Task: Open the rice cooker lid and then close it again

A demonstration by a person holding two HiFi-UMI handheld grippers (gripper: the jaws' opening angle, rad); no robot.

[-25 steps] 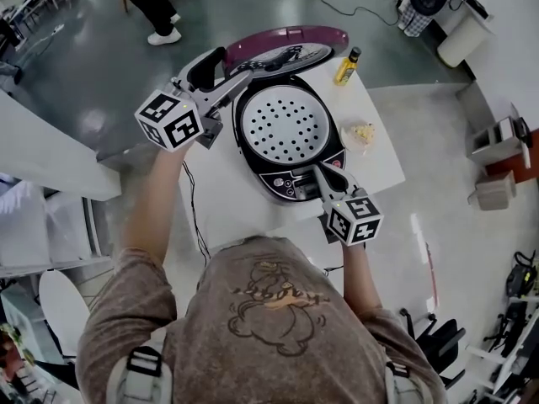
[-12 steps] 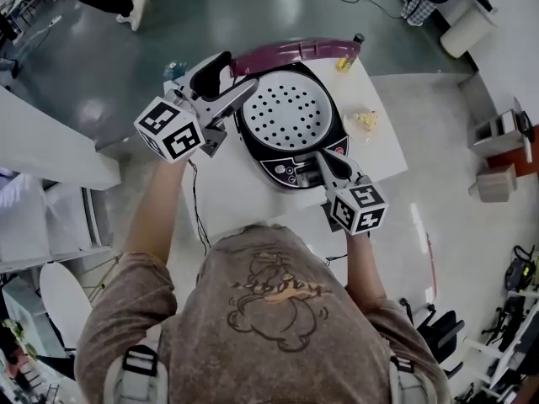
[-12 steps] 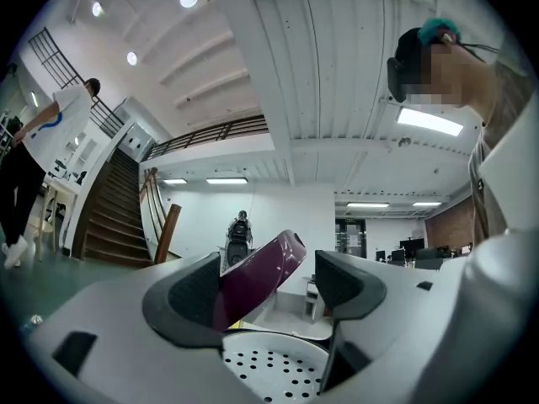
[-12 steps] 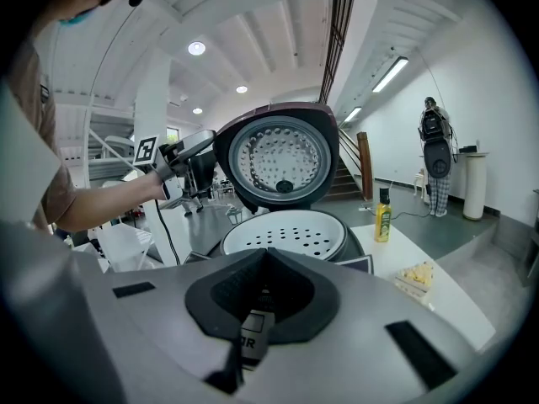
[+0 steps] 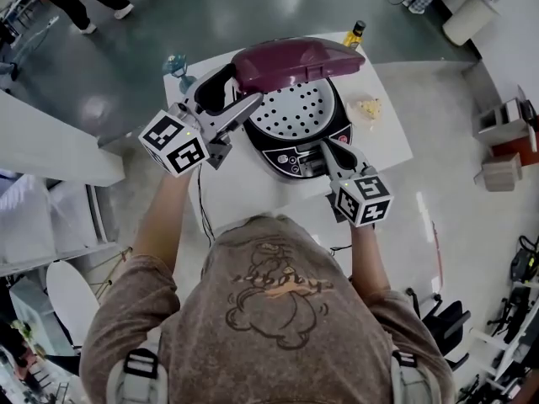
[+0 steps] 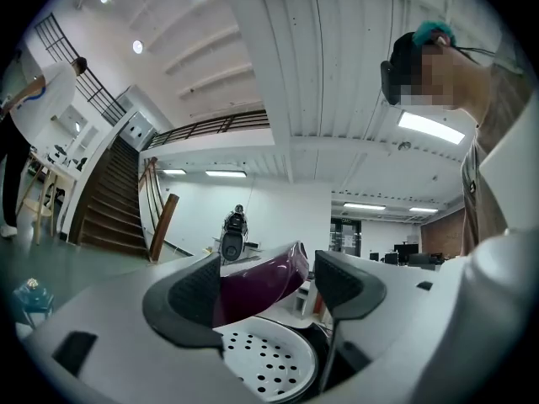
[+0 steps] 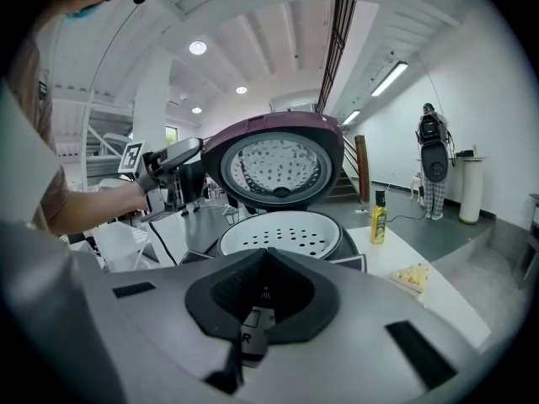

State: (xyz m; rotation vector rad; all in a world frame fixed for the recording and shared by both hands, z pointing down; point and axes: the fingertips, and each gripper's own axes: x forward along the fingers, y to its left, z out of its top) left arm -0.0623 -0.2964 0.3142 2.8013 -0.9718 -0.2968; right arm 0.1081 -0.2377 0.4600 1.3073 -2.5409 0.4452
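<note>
my left tongs (image 5: 237, 89), spread wide, straddle edge of purple lid (image 5: 295, 61), half-raised over rice cooker (image 5: 295, 160) on worktop (image 5: 387, 137); right tongs (image 5: 324, 148) pinched empty at cooker's front. opened; closing seemingly unfinished.

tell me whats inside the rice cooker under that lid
A white perforated tray fills the rice cooker opening. The half-raised purple lid covers the tray's far edge in the head view, and anything beneath the tray is hidden.

Brown short-sleeved T-shirt (image 5: 269, 310) with cartoon bear print, grey shoulder straps (image 5: 410, 384), black buckles (image 5: 145, 361), pale grey left claw (image 5: 232, 93) and right claw (image 5: 325, 146), black-and-white marker cubes (image 5: 173, 143).
</note>
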